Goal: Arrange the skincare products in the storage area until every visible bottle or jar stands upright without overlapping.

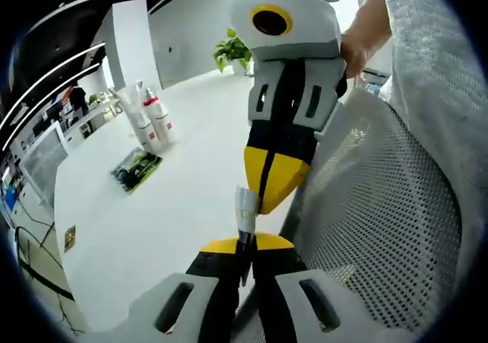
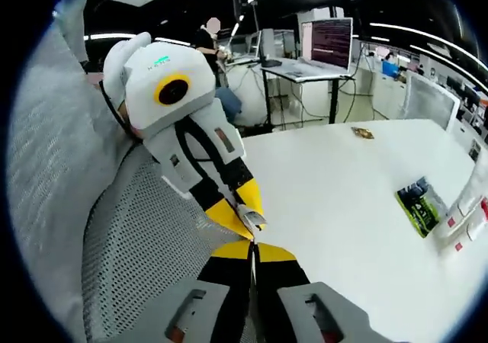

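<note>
At the worktop's (image 1: 152,229) near edge, a small white tube (image 1: 245,212) is clamped by the left gripper (image 1: 245,245); the right gripper (image 2: 252,253) is closed, tip-to-tip with it. 2 white bottles (image 1: 152,118) are stood upright toward the far edge, beside a green packet (image 1: 137,168).

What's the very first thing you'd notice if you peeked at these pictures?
Two yellow-tipped grippers meet nose to nose at the table's near edge, the left gripper pinching a small white tube while the right gripper is shut against it. Behind them curves a white mesh chair. Far across the white table stand white bottles beside a flat green packet.
</note>
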Motion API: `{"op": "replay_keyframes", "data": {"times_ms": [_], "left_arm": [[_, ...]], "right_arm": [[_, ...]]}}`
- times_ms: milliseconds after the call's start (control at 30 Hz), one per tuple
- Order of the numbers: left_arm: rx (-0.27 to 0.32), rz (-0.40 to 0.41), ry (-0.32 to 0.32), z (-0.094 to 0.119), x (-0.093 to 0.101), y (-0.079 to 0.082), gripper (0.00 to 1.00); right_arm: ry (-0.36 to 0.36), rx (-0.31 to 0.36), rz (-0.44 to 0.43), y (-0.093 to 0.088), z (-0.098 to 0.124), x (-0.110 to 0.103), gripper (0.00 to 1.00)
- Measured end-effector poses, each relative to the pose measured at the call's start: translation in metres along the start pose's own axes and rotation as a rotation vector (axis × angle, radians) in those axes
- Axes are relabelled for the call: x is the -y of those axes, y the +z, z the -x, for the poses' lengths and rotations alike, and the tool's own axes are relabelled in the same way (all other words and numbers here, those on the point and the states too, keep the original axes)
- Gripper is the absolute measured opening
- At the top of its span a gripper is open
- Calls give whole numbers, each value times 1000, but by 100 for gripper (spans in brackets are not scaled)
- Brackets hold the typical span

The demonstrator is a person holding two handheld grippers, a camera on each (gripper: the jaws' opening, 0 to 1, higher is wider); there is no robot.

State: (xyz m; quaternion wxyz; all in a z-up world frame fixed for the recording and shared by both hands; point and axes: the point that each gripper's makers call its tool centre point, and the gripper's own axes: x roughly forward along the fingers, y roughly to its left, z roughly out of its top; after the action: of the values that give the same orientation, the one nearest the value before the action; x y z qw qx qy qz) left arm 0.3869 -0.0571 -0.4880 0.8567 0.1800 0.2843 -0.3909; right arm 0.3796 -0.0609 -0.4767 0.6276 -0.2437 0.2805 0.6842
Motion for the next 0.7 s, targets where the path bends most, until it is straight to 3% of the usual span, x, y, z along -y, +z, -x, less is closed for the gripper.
{"op": "replay_keyframes", "data": {"times_ms": [100,167,267,400,500,567,700], "left_arm": [[-1,-8,-23,-1,6,0,1],[-16,-31,-30,-1,8,-2,1],[-28,-34,-45,-1,11,-5,1],[4,6,-63,0,10,2,3],[63,2,-48,3,8,12,6],[81,13,-36,3,5,15,12],[73,29,-4,2,-3,13,26]], "right_arm": [[9,15,38,9,0,0,0],[28,-35,114,5,-3,-2,0],[50,-60,199,1,-4,-8,0],[62,-40,185,2,3,-7,0],[61,-24,165,2,10,-4,0],[58,-30,164,-1,15,-2,0],[22,-158,272,-28,24,6,0]]}}
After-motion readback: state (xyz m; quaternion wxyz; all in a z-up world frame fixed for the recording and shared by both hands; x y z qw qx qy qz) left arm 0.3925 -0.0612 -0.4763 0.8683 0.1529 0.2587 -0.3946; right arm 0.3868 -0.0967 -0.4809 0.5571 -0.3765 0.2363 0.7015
